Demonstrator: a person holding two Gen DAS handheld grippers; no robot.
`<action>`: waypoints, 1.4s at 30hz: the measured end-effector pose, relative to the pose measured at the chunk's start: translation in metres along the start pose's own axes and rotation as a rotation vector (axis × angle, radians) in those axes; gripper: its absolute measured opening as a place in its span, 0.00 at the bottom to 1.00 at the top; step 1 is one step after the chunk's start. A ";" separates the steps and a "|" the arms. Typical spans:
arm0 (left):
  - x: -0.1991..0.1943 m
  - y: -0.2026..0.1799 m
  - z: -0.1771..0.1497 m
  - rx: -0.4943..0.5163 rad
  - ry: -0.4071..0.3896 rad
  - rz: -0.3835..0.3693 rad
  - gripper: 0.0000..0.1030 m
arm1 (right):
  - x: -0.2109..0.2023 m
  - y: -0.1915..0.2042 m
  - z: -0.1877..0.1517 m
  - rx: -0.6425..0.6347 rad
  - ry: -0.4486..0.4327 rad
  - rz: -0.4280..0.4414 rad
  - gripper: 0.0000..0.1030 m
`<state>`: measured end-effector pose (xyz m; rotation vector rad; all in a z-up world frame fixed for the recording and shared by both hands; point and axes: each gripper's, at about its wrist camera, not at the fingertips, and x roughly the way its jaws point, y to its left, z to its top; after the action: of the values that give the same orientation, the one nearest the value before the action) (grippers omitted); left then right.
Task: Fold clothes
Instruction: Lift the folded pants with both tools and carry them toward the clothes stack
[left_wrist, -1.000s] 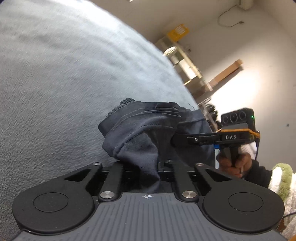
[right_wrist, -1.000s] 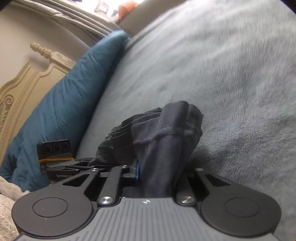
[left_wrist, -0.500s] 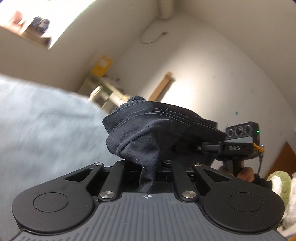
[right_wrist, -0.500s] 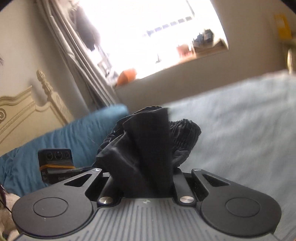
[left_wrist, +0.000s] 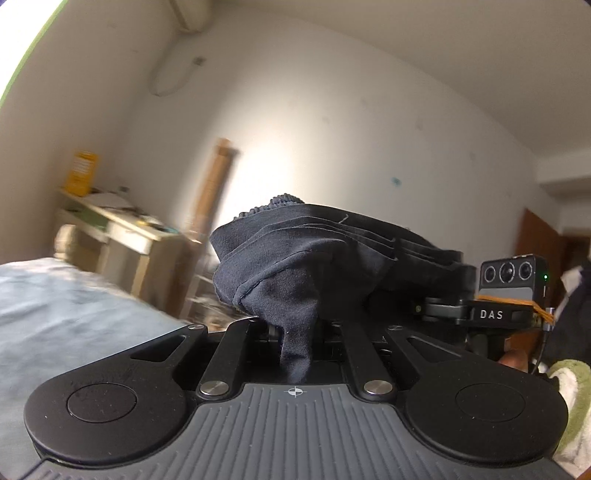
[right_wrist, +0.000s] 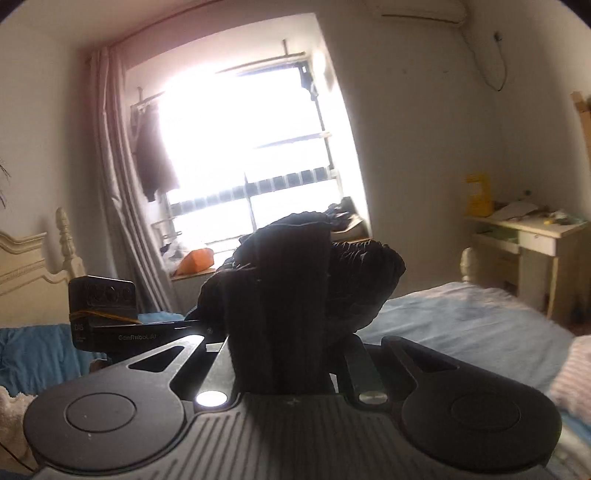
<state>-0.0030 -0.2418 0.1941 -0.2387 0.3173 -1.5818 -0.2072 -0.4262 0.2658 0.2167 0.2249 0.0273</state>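
Both grippers have swung up since a second ago: the blanket filled each view then; walls and window fill them now. Left gripper (left_wrist: 295, 328) jaws closed on dark garment (left_wrist: 303, 266), cloth bunched between them. Right gripper (right_wrist: 291, 354) likewise pinches the garment (right_wrist: 295, 295), held in the air between the two tools, clear of the blue-grey bed (left_wrist: 62, 310) below. Open air all around the bundle. Beyond: desk (right_wrist: 535, 232) with clutter on top, bright window (right_wrist: 251, 147).
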 end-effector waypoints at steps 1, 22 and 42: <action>0.023 -0.018 -0.001 0.017 0.008 -0.022 0.07 | -0.024 -0.014 0.003 -0.007 -0.017 -0.025 0.10; 0.458 -0.183 -0.139 0.038 0.423 -0.423 0.07 | -0.313 -0.331 -0.139 0.307 -0.275 -0.486 0.10; 0.589 -0.134 -0.184 0.036 0.719 -0.267 0.09 | -0.291 -0.556 -0.228 0.579 -0.107 -0.411 0.12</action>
<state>-0.2139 -0.8171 0.0427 0.3454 0.8375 -1.8993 -0.5407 -0.9357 -0.0075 0.7426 0.1626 -0.4612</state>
